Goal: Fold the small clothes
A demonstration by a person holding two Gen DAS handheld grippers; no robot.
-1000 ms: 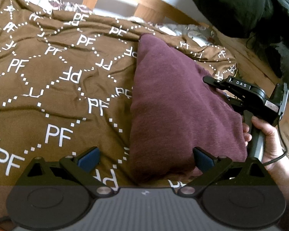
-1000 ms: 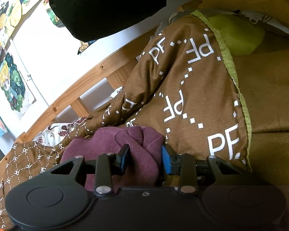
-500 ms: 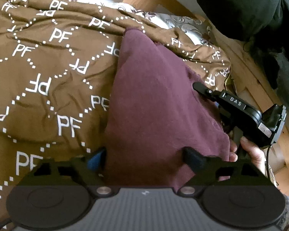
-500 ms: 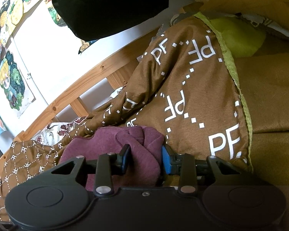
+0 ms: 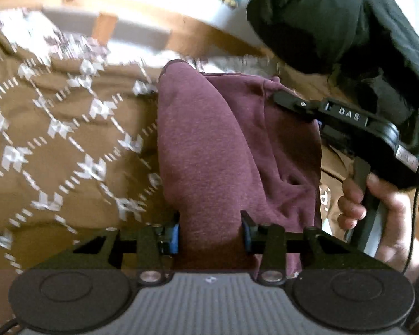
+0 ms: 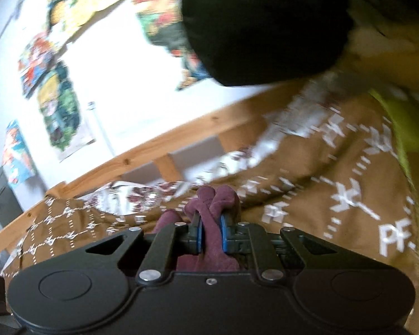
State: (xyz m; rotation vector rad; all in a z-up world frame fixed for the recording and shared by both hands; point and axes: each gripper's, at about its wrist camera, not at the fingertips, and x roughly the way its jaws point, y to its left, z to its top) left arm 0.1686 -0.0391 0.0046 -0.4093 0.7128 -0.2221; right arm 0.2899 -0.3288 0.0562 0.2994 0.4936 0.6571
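Where the brown blanket [image 5: 69, 150] with its white dotted diamonds and letters is spread over the bed, a maroon garment [image 5: 206, 150] is seen lying on it, reaching from the near edge toward the wooden bed rail [image 5: 106, 25]. At the lower middle of the left wrist view, the left tongs [image 5: 209, 234] are seen closing, with a thick fold of the garment bunched between the blue pads [image 5: 174, 236], which touch the cloth on both sides. Further right, the garment's other side is lifted by the right tongs, whose black body marked "DAS" is held in a hand [image 5: 377, 212]. Above this, a black padded jacket [image 5: 335, 19] is seen hanging.

From the right wrist view, colourful pictures [image 6: 58, 106] are seen on a white wall at left. In the middle, the right tongs [image 6: 209, 234] are narrowed and closing on a gathered ridge of the maroon garment [image 6: 212, 203], pinched between the pads. To the right, a yellow-green edge [image 6: 399, 128] of the blanket is shown.
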